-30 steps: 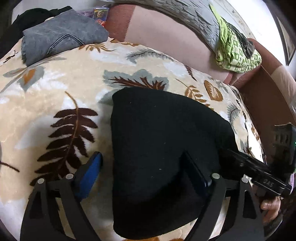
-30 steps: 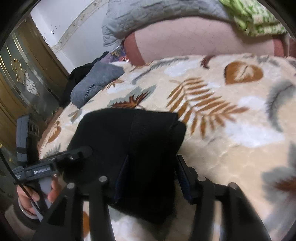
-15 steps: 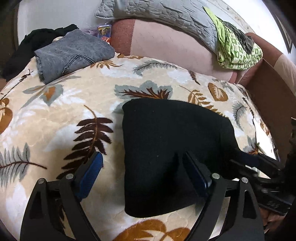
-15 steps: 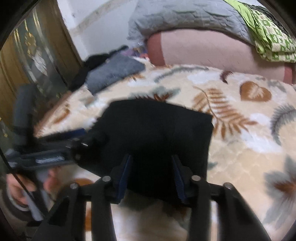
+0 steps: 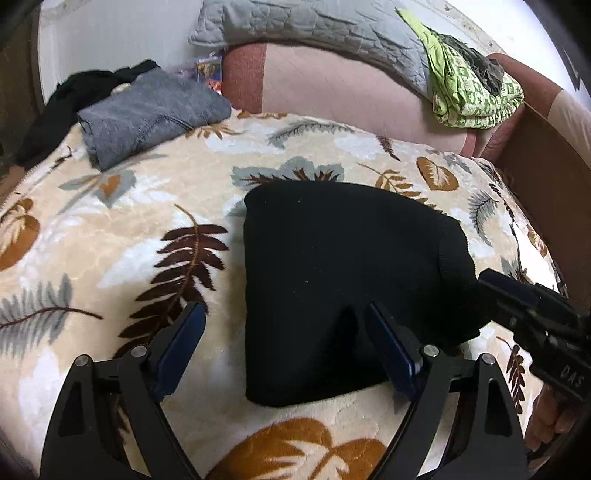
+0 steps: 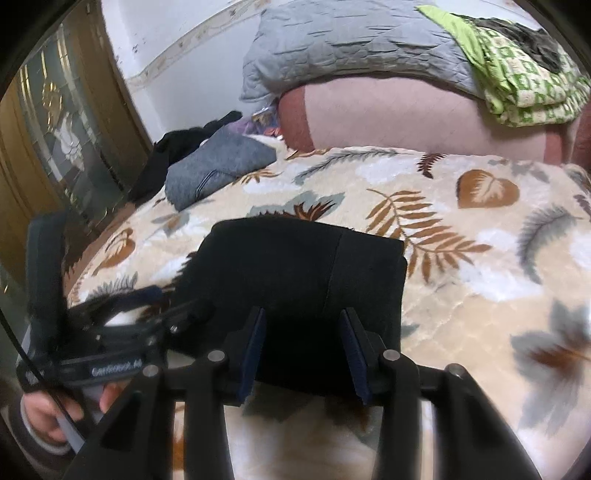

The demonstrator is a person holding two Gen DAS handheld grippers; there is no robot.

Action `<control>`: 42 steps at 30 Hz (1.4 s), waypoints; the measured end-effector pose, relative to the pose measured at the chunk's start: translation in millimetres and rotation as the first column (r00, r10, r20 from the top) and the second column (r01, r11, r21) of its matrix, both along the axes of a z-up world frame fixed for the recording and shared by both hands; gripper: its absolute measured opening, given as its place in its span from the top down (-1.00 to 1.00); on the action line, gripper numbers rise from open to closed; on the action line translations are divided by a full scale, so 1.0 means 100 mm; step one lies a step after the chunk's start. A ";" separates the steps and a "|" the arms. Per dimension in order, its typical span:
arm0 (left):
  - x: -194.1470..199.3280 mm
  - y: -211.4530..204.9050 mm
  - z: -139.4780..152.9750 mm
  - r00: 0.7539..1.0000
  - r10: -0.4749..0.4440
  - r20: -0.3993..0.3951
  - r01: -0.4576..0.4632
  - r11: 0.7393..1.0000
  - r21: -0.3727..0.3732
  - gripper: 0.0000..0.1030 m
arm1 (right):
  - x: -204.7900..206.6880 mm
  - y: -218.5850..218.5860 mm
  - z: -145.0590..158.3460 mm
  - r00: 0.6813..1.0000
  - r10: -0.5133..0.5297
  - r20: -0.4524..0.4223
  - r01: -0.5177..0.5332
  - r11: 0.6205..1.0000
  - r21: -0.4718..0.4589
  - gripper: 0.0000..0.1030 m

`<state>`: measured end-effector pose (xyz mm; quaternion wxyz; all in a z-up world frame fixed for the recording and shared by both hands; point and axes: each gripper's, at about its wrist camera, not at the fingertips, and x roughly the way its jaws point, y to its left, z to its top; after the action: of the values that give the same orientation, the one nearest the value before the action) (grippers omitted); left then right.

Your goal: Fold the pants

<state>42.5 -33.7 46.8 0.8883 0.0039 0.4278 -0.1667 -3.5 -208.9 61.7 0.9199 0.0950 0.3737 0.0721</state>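
Note:
The black pants [image 5: 340,266] lie folded into a compact bundle on the leaf-patterned blanket [image 5: 122,229]. They also show in the right wrist view [image 6: 303,273]. My left gripper [image 5: 284,317] is open, its jaws wide apart above the bundle's near left edge, holding nothing. My right gripper [image 6: 301,325] is open, jaws apart over the bundle's near edge, not closed on the cloth. The right gripper's body shows at the right in the left wrist view [image 5: 535,317]. The left gripper appears blurred at the left in the right wrist view [image 6: 110,332].
Folded grey jeans [image 5: 147,114] and a dark garment [image 5: 74,96] sit at the far left of the bed. A pink bolster [image 5: 343,92], a grey quilted pillow [image 5: 314,26] and a green patterned cloth [image 5: 472,92] lie at the back. A wooden door [image 6: 55,129] stands left.
Both grippers have pulled back and up from the folded pants. The right jaws have opened a little wider. The bundle stays flat on the blanket.

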 end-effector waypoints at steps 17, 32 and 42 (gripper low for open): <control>-0.53 0.30 0.37 0.987 0.094 0.133 -0.097 0.995 0.011 -0.73 | -0.39 0.17 0.27 0.995 -0.036 0.089 0.039 0.999 -0.027 -0.18; -0.86 0.35 0.52 0.980 0.116 0.164 -0.120 0.993 0.015 -0.74 | -0.72 0.18 0.39 0.992 -0.037 0.118 0.038 0.999 -0.008 -0.22; -0.94 0.32 0.59 0.972 0.124 0.197 -0.134 0.990 0.039 -0.74 | -0.77 0.18 0.41 0.993 -0.030 0.118 0.031 0.999 -0.007 -0.23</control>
<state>-51.2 -1.5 105.4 0.9344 0.0156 0.3426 -0.0962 -80.6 -191.0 102.8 0.9418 0.0920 0.3175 0.0617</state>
